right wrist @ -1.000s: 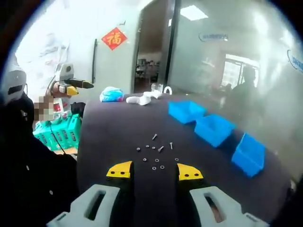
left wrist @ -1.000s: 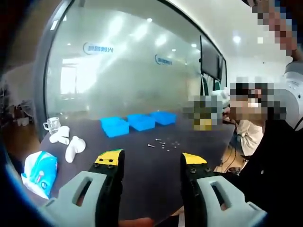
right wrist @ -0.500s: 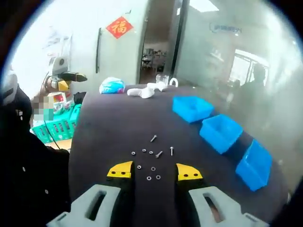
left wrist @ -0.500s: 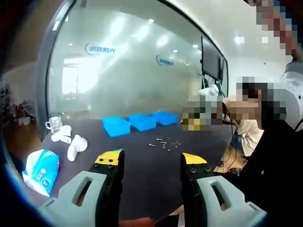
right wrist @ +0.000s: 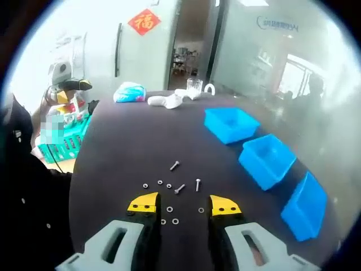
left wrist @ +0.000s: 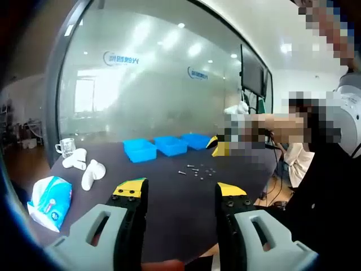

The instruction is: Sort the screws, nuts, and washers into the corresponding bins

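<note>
- The right hand-held gripper [right wrist: 179,204] is hovering, jaws apart and empty, over small silver screws [right wrist: 179,188] on the dark counter [right wrist: 124,147].
- The left hand-held gripper [left wrist: 179,191] is hanging open, gripping nothing.
- Three blue plastic bins [right wrist: 265,160] are sitting nearby.

red wall sign [right wrist: 142,21]: "福"

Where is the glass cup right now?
In the right gripper view, the glass cup stands at the table's far end, beside the white objects.

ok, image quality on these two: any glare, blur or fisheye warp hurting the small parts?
Left gripper view: ceiling lights glare on the glass wall, bins soft, screws mere specks. Right gripper view: screws resolve, table edge bows from fisheye, far bin smeared toward the rim.
</note>
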Tool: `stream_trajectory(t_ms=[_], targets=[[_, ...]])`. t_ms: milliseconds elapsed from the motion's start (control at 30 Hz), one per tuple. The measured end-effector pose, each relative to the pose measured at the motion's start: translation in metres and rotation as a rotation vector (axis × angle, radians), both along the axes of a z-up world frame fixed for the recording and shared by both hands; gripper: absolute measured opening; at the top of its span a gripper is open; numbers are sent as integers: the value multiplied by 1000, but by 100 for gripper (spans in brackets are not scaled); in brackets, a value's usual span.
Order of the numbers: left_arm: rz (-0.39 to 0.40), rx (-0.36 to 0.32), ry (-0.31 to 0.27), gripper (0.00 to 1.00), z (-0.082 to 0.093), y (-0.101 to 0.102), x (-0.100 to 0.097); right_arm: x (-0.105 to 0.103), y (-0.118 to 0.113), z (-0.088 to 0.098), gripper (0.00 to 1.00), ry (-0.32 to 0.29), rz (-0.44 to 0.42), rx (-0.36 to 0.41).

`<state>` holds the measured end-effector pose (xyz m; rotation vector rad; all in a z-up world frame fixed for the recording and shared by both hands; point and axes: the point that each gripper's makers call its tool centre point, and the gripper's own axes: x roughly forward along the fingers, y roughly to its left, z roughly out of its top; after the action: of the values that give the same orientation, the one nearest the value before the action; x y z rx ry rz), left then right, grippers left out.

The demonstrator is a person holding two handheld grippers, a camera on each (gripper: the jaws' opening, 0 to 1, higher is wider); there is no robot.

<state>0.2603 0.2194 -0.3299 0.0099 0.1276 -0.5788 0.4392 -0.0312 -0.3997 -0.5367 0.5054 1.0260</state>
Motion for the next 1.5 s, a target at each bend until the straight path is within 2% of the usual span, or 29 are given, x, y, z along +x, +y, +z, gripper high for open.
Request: stream_trajectory(t_ms=[333,900,967,1500], targets=[[9,1,4,47,-1,2,-1,22,3,-19,27,23,-5,-69],[-4,21,43,47,-10,-1,2,40,28,-38,25,78,53,-185],[-5,29,47,47,-11,-2,1,42,29,-41,22,94,44,-192],[4,13,53,47,-15,-1,-1,52,34,-58,21,121,59,-270]])
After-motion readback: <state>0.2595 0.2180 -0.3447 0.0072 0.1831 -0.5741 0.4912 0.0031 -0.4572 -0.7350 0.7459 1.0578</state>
